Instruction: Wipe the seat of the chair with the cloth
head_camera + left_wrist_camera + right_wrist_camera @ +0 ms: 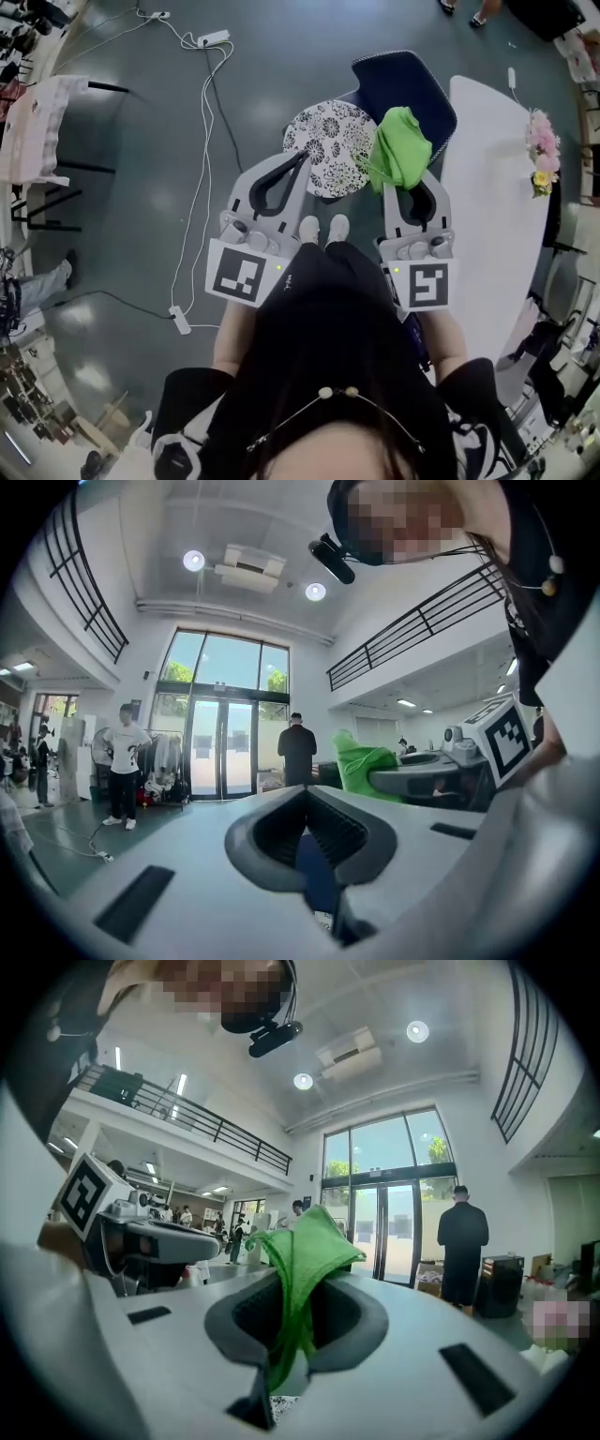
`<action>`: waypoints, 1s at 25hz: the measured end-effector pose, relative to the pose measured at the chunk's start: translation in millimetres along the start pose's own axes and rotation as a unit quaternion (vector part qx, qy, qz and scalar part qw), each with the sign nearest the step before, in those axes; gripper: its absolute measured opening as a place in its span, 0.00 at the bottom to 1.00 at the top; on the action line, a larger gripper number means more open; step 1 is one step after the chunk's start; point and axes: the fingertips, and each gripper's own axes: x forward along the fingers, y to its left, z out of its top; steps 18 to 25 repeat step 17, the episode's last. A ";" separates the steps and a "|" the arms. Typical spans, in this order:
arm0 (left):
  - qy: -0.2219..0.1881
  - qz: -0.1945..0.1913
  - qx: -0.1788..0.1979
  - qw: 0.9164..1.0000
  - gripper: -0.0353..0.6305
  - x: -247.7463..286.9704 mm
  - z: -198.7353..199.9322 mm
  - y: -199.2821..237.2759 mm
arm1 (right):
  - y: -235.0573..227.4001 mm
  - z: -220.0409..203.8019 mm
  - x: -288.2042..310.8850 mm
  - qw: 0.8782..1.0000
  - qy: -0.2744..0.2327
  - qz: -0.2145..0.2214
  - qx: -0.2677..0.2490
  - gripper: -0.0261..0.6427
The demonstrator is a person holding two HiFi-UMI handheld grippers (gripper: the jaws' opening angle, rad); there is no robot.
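Right gripper (409,187) pinches the green cloth (400,145), the chair's patterned seat (328,148) lying just beside at its ten o'clock, while the left gripper (300,159), pressed together and empty, hovers at the seat's near edge.

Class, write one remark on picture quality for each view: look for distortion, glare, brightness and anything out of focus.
Head view: fisheye bending towards the edges, with pale patches of light glare on the grey floor. Left gripper view: a dark round vignette, and the glass doors washed out bright. Right gripper view: the green cloth is crisp, the hall behind it softer, and a mosaic patch sits at the top.
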 end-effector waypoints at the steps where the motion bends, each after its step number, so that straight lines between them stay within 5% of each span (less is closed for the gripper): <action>1: -0.007 -0.005 0.003 1.000 0.06 0.0 3.9 -1.6 | -0.7 1.2 -0.5 1.000 -0.001 -0.003 -0.002 0.11; 7: -0.033 -0.032 0.013 0.999 0.06 -3.3 17.8 -11.1 | -1.8 12.5 -3.3 1.000 -0.010 -0.015 -0.020 0.11; 25: -0.030 -0.033 0.013 0.999 0.06 -10.3 16.2 -4.6 | 0.4 17.0 -6.0 0.999 -0.019 -0.030 -0.025 0.11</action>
